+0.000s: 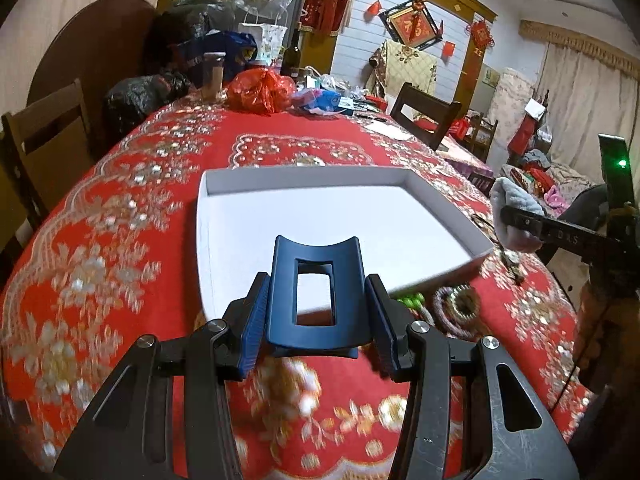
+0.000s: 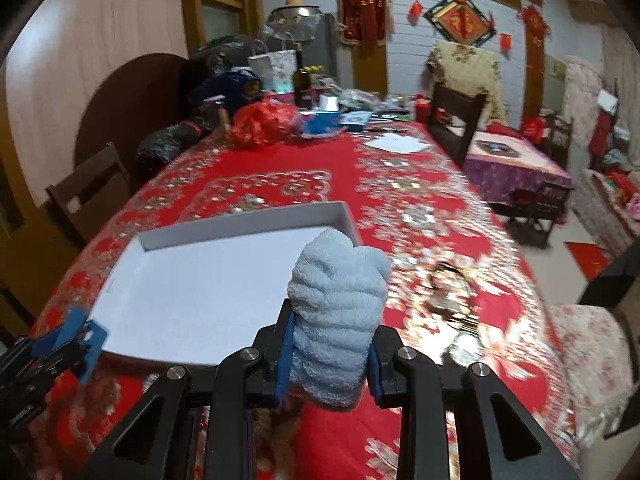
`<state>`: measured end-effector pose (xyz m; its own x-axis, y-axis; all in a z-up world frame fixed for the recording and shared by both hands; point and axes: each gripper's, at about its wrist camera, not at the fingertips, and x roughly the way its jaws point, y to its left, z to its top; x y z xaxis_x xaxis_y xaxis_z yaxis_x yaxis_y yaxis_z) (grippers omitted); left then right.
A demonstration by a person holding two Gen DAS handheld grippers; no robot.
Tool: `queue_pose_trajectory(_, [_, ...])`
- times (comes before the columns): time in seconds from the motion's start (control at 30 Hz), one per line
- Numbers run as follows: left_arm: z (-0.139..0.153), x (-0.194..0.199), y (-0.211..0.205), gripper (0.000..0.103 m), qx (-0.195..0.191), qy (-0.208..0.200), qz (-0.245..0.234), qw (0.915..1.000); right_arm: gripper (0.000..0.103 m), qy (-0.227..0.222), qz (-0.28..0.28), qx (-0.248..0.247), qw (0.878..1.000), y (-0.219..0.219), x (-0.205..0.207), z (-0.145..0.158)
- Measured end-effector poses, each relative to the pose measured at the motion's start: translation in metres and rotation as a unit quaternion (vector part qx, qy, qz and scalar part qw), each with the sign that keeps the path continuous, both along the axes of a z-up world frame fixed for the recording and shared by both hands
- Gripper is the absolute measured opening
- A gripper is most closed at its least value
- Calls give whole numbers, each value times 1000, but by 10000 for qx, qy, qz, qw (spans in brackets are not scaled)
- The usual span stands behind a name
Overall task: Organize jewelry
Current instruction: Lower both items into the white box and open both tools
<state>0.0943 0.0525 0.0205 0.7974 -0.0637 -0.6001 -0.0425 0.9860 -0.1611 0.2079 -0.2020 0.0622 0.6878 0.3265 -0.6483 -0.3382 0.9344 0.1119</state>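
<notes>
My left gripper (image 1: pixel 316 312) is shut on a dark blue hair claw clip (image 1: pixel 314 280) and holds it above the near edge of a shallow white tray (image 1: pixel 248 180). My right gripper (image 2: pixel 332 344) is shut on a fluffy light blue scrunchie (image 2: pixel 340 312), held above the tablecloth just right of the tray (image 2: pixel 248 220). The scrunchie also shows in the left wrist view (image 1: pixel 516 212). Loose jewelry lies right of the tray: a beaded bracelet (image 1: pixel 456 308), green beads (image 1: pixel 412 302) and a blurred necklace (image 2: pixel 448 288).
The table has a red patterned cloth (image 1: pixel 120 220). Bags, a bottle (image 2: pixel 302 80) and clutter stand at the far end. Wooden chairs stand at the left (image 1: pixel 44 140) and far right (image 2: pixel 456 124). A white paper (image 2: pixel 396 144) lies far right.
</notes>
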Motion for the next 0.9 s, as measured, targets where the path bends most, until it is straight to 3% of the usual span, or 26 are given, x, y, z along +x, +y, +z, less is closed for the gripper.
queue_pose_trajectory(0.23, [-6, 48, 8, 47, 220, 78, 144, 9996, 29, 110, 566, 254, 9980, 28, 20, -17])
queue_pose_trajectory(0.63, [-44, 83, 20, 47, 240, 756, 352, 9962, 29, 830, 628, 101, 9945, 41, 46, -60])
queue_pose_trajectory(0.8, [-47, 82, 19, 48, 316, 784, 403, 9956, 41, 934, 500, 47, 9944, 35, 49, -66])
queue_pose_trajectory(0.9, [-47, 78, 21, 59, 307, 806, 514, 9949, 44, 935, 471, -16, 9945, 36, 49, -65])
